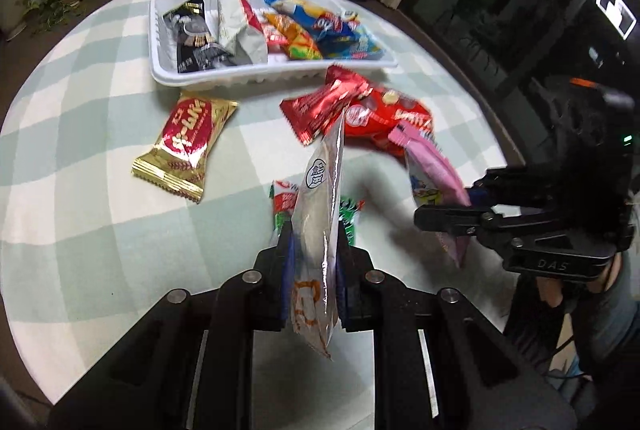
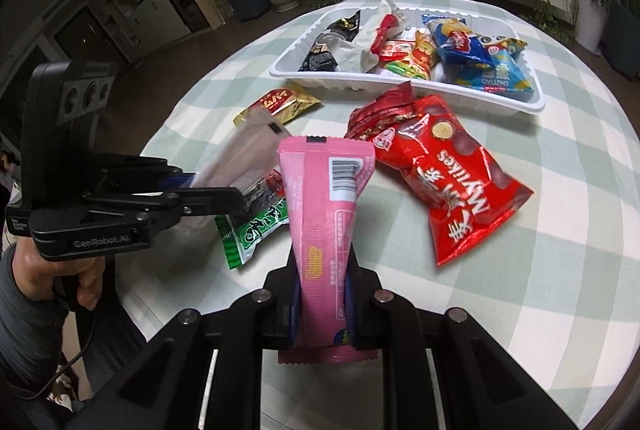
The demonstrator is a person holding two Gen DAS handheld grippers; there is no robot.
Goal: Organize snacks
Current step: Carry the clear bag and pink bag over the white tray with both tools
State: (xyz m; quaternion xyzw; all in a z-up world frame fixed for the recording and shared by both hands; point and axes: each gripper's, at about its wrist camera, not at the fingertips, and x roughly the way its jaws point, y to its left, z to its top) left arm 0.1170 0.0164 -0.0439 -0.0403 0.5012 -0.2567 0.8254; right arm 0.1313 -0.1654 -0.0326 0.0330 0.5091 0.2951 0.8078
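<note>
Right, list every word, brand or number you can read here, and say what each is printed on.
"Mylikes" – large red bag, on the table.
"SHUTAO" – blue packet in the white tray.
"GenRobot.AI" – left hand-held gripper body.
"DAS" – right hand-held gripper body.
Barcode digits and small print on the pink packet: too small to read.
Gold-and-red wrapper and clear packet: stylised characters, not readable.

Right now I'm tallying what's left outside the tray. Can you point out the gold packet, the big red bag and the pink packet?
gold packet point(image 1: 185, 144): left wrist view, its red label.
big red bag point(image 2: 464, 186): right wrist view, middle of the printed front.
pink packet point(image 2: 320, 206): right wrist view, its back panel above the fingers.
</note>
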